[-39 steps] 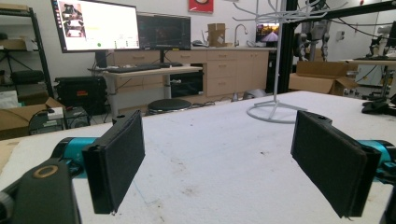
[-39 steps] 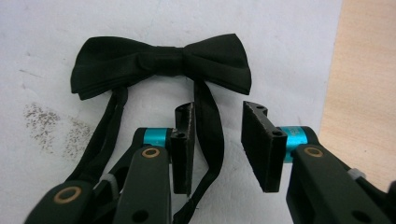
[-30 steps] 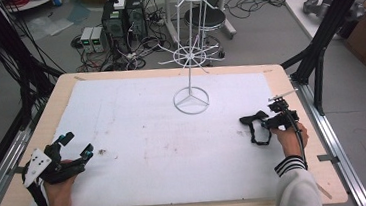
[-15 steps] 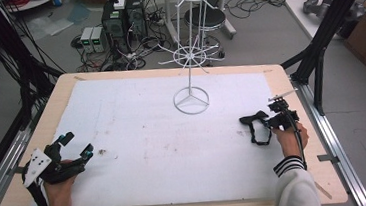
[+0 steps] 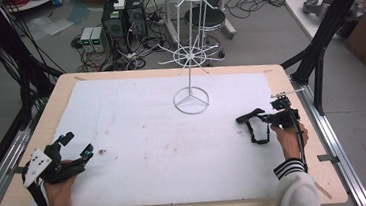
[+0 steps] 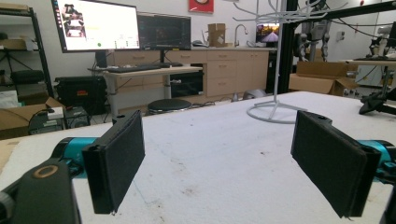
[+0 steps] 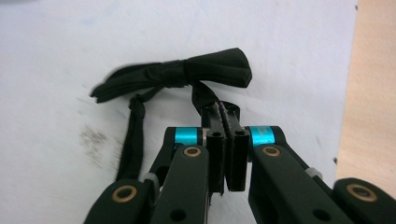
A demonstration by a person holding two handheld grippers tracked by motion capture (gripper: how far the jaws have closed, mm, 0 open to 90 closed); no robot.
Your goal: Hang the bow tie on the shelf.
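One black fabric bow tie with a thin looped strap (image 7: 187,74) lies on the white sheet covering the wooden table (image 5: 289,81), near its right edge. The right gripper (image 7: 223,114) has just pinched its jaws onto the strap beside the knot. One white wire stand (image 5: 191,100) rises behind, well apart. The left gripper (image 5: 77,146) rests wide open, far left.

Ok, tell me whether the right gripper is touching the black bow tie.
Touching. In the right gripper view, the right gripper has its fingers shut on the strap of the black bow tie, with no gap between them.
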